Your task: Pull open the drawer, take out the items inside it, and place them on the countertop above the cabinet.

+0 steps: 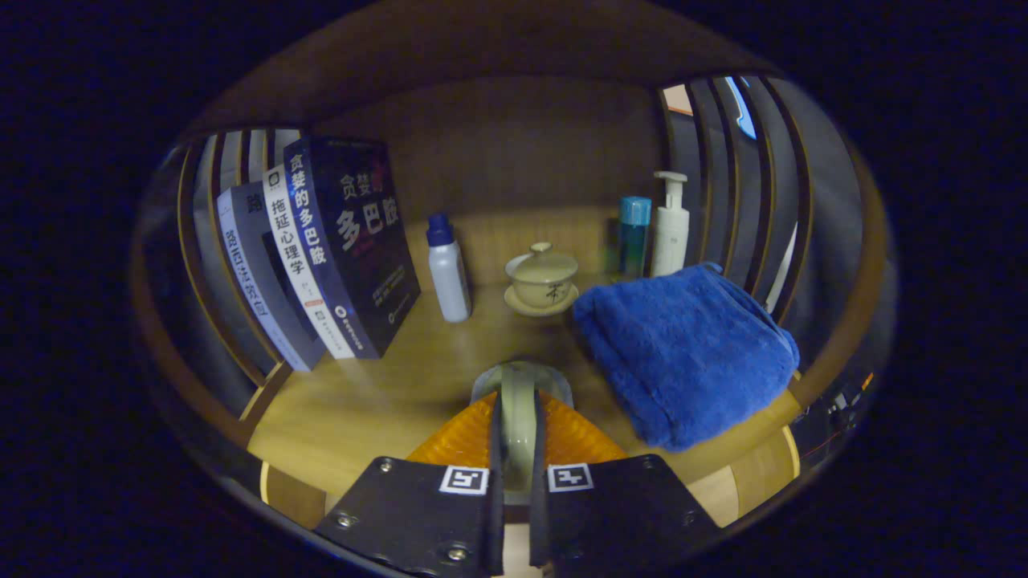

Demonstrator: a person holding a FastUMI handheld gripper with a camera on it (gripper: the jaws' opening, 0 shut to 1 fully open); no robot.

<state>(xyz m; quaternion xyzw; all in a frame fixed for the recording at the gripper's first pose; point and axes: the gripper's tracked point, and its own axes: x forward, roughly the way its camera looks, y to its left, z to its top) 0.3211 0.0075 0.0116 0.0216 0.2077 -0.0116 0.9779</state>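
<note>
Two fingers of the gripper (520,421) almost closed, with a narrow gap between them, both pressed on a pale item (522,377). Possibly a cup held by its wall; cannot tell for certain. Item held low over the wooden countertop (377,393), ahead of the fingertips.

Step in hand, as judged: setting the item down.

1. Aim for the bare wood just ahead of the fingers, between the books (337,249) and the blue towel (683,353).
2. Keep well short of the lidded tea bowl (544,277) and the white bottle (448,277) beyond.
3. Avoid drifting toward the towel, which lies near the fingers and overhangs the front edge.
4. Lower straight and slowly until the base rests flat.
5. Open only after contact, then withdraw straight back.
</note>
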